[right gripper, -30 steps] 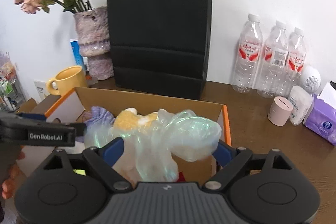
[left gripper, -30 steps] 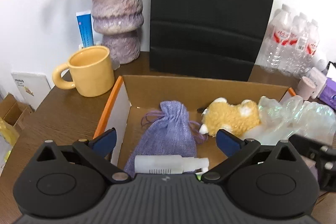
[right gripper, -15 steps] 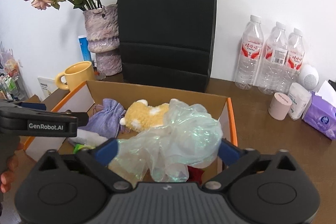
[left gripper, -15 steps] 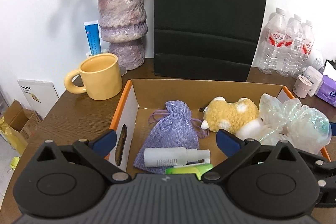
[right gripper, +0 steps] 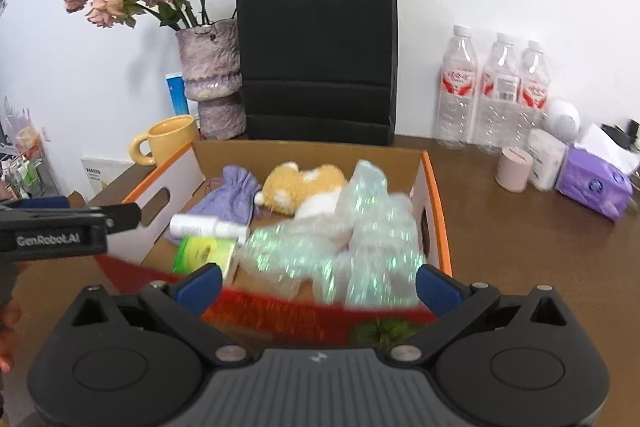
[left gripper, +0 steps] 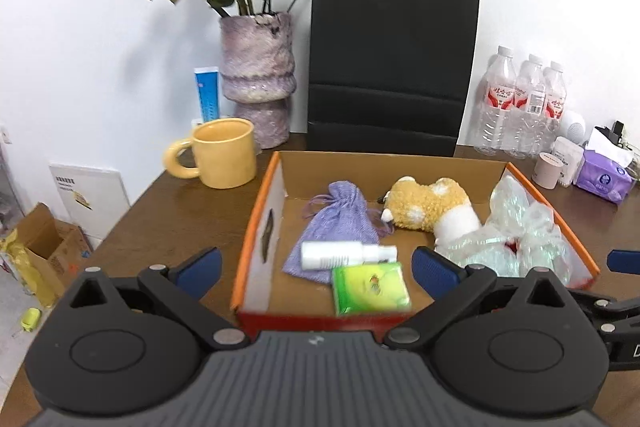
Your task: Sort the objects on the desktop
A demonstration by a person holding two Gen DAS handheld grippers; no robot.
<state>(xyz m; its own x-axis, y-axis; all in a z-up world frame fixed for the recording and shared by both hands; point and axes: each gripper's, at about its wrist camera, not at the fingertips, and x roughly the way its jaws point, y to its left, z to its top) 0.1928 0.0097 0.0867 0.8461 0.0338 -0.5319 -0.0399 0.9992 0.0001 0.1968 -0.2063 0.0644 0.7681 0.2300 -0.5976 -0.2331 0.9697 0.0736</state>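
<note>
An open cardboard box point(left gripper: 260, 223) with orange edges sits on the brown table. It holds a purple drawstring pouch point(left gripper: 340, 219), a white spray bottle point(left gripper: 344, 254), a green tissue pack point(left gripper: 370, 289), a yellow plush toy point(left gripper: 428, 205) and a crumpled iridescent plastic bag point(left gripper: 524, 239). The same box point(right gripper: 432, 211) and bag point(right gripper: 360, 243) show in the right wrist view. My left gripper point(left gripper: 316, 267) is open and empty in front of the box. My right gripper point(right gripper: 318, 281) is open and empty at the box's near edge, with the bag lying beyond it.
A yellow mug point(left gripper: 224, 153), a purple vase of roses point(left gripper: 258, 75) and a black paper bag point(left gripper: 392, 67) stand behind the box. Water bottles point(right gripper: 496, 91), a pink cup point(right gripper: 514, 169) and a purple tissue pack point(right gripper: 596, 185) stand at the right.
The plastic bag has left my right gripper and now lies in the box's right end. Both grippers have pulled back and up from the box.
</note>
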